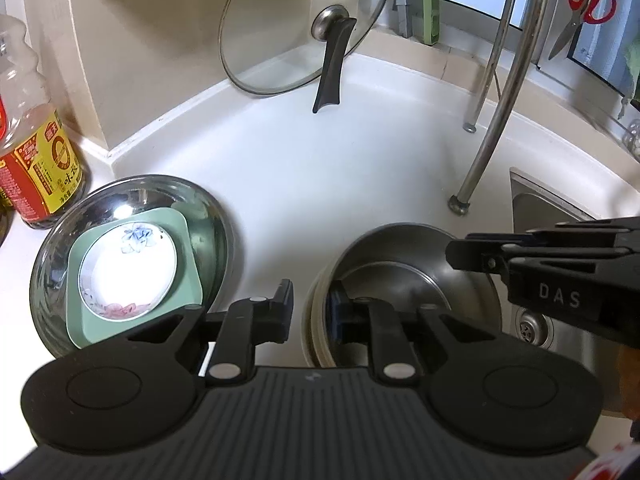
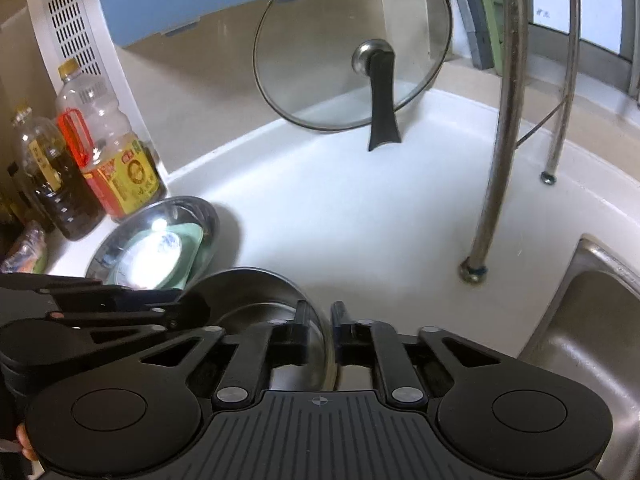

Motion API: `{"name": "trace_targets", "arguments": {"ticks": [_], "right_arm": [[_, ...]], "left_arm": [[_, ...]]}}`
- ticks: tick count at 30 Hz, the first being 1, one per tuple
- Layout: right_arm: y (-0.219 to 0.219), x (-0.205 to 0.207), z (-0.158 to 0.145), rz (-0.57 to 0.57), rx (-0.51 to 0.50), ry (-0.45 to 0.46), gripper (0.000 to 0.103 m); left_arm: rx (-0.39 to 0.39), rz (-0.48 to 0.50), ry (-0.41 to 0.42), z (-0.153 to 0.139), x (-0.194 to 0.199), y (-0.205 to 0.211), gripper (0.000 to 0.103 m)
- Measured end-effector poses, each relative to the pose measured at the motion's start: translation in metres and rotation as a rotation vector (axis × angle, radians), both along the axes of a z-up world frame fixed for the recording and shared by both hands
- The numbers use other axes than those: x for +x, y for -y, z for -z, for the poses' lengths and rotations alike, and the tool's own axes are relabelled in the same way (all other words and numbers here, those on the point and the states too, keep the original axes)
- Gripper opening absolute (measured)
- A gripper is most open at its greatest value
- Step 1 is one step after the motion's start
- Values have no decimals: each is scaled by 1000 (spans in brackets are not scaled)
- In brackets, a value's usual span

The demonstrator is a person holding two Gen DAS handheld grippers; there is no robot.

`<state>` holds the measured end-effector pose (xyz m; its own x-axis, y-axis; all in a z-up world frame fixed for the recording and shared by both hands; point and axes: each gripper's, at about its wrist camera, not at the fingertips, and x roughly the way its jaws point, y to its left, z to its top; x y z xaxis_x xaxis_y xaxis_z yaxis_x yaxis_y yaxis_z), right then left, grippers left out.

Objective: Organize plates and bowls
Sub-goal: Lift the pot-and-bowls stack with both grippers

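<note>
A steel bowl (image 1: 400, 280) nested in pale bowls (image 1: 314, 320) sits at the counter's near edge beside the sink. My left gripper (image 1: 310, 312) is shut on the stack's left rim, one finger inside and one outside. My right gripper (image 2: 320, 332) is shut on the steel bowl's (image 2: 248, 292) right rim; it also shows in the left wrist view as the right gripper (image 1: 454, 256). To the left, a wide steel basin (image 1: 52, 264) holds a green square plate (image 1: 188, 276) with a white flowered saucer (image 1: 128, 268) on it.
A glass pot lid (image 1: 304, 24) leans on the back wall. Steel rack legs (image 1: 492, 128) stand on the white counter (image 1: 320, 176) at right, beside the steel sink (image 2: 592, 320). Oil bottles (image 2: 112, 160) crowd the left corner. Red scissors (image 1: 588, 0) hang above.
</note>
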<state>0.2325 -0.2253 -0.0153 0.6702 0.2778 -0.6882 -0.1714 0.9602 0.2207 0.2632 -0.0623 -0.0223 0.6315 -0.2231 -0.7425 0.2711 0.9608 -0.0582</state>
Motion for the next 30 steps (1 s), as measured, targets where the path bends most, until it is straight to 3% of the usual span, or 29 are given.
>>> {"name": "trace_targets", "arguments": {"ticks": [11,18,28,30], "right_arm": [[-7,8,-2,-49,-83,-32,10],[-1,-1,12,-22,-54,-130,11],[-4,-6,9,53,-69,-143,12],[-7,-6,11,62,-74,-156,18]], "left_arm": [[9,19,-44,5,2,4,15],[11,15,-59,8,-4,3,20],[12,-1,-79,15,-3,5,23],[12,-4,-77,15,-4,4,23]]}}
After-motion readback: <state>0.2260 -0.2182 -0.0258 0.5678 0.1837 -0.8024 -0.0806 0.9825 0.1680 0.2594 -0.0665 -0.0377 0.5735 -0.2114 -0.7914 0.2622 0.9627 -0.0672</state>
